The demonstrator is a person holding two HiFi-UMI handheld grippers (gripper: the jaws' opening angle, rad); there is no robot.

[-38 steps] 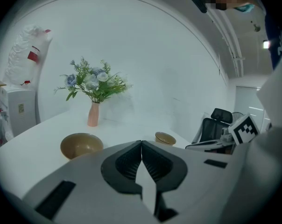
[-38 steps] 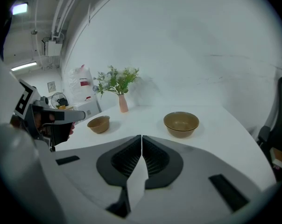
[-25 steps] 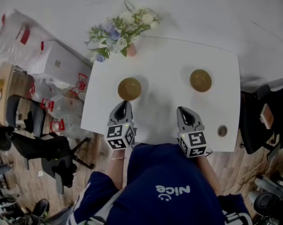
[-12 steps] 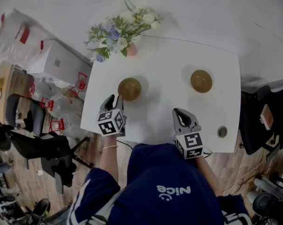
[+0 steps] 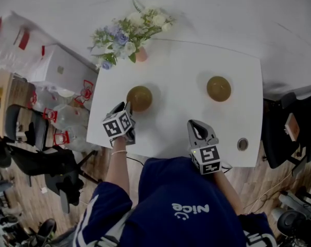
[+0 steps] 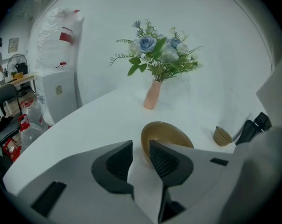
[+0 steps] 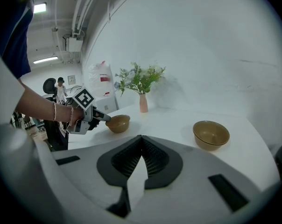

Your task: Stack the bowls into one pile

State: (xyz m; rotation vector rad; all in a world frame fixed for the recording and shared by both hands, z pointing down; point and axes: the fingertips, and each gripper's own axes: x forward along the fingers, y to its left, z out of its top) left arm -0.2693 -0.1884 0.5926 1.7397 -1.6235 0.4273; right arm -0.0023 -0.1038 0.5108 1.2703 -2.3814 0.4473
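My left hand-held gripper [image 6: 141, 147] has just been opening: jaws wide, with the near rim of a brown round bowl [image 5: 139, 98] at the gap, unpressed. Right hand-held gripper [image 7: 141, 141] closed, empty. Second brown round bowl [image 5: 219, 88] well apart on the white worktop [image 5: 176, 122].

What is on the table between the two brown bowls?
Nothing: the head view shows bare white table between the bowl by the flowers and the other bowl.

A left bowl [image 5: 139, 98] and a right bowl [image 5: 219, 88] sit well apart on the table [image 5: 176, 133]. A vase of flowers [image 5: 140, 54] stands behind the left bowl at the far corner. The left tongs [image 5: 126, 107] are just before that bowl, the right tongs [image 5: 196, 125] near the front edge.
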